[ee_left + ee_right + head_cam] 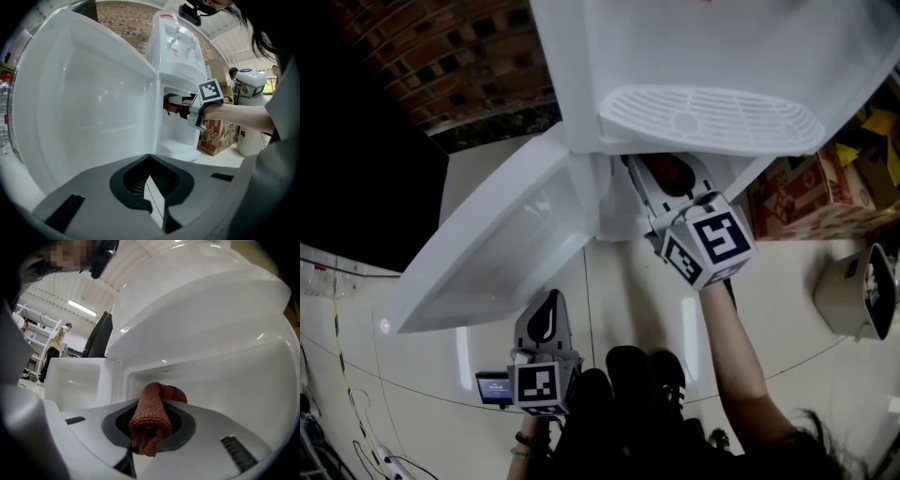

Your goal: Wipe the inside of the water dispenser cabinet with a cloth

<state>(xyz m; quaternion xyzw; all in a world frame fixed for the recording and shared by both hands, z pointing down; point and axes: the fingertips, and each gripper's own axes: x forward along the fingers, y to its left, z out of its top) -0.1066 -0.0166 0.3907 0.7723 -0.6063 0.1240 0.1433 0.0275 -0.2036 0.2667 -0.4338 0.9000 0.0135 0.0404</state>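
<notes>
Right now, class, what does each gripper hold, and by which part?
The right gripper clamps the reddish cloth around its bunched middle; the left gripper holds nothing, its jaws together.

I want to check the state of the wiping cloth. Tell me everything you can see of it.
The cloth is reddish-brown with a nubbly, knitted-looking weave, bunched into a thick folded roll. The right hand-held gripper is shut on it, and its folds bulge out past the jaws at both ends. It is held inside the open white cabinet. Whether it touches a cabinet wall cannot be told.
</notes>
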